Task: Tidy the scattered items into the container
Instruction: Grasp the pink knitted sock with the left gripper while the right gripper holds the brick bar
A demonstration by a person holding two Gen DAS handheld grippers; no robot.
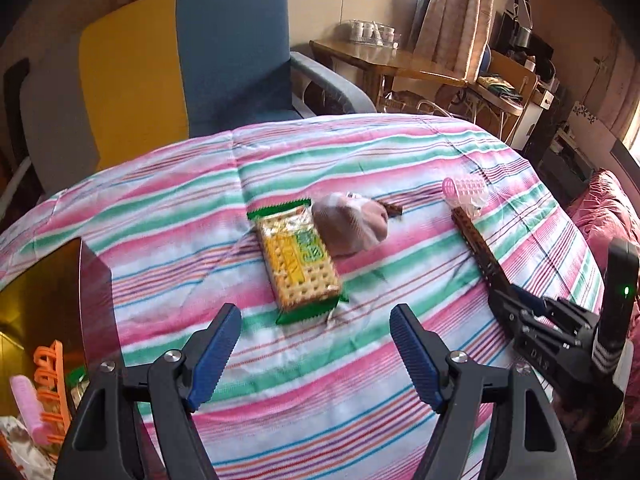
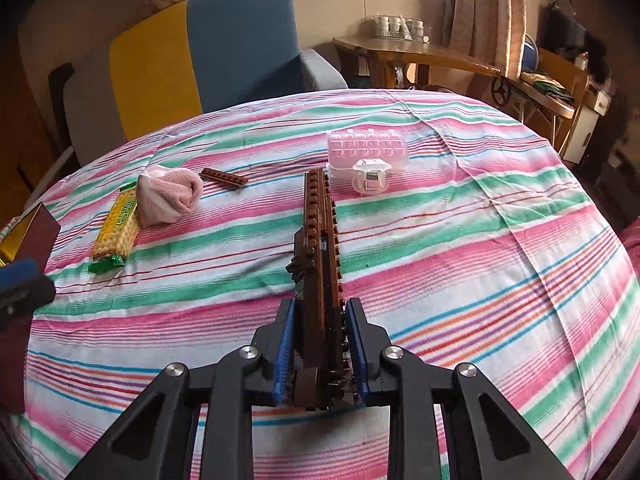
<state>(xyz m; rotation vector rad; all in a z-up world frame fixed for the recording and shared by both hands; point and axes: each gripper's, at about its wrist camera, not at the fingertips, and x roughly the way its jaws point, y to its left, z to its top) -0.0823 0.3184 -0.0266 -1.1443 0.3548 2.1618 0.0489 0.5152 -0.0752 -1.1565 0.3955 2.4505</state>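
Right hand-held gripper clenches the brick strip; left hand-held gripper gapes over the crackers. Next: lift toward the box at the bed's left edge.

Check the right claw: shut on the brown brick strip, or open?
Shut on it. Both blue pads press the brick strip inside the right claw.

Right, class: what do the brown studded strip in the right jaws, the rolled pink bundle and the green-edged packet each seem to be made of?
Brown studded strip: hard, fairly matte plastic, judging by its moulded rows of studs.
Rolled pink bundle: soft knitted fabric, matte, with a ribbed weave; probably a sock.
Green-edged packet: thin glossy plastic film, crimped at the ends, with crackers showing through.
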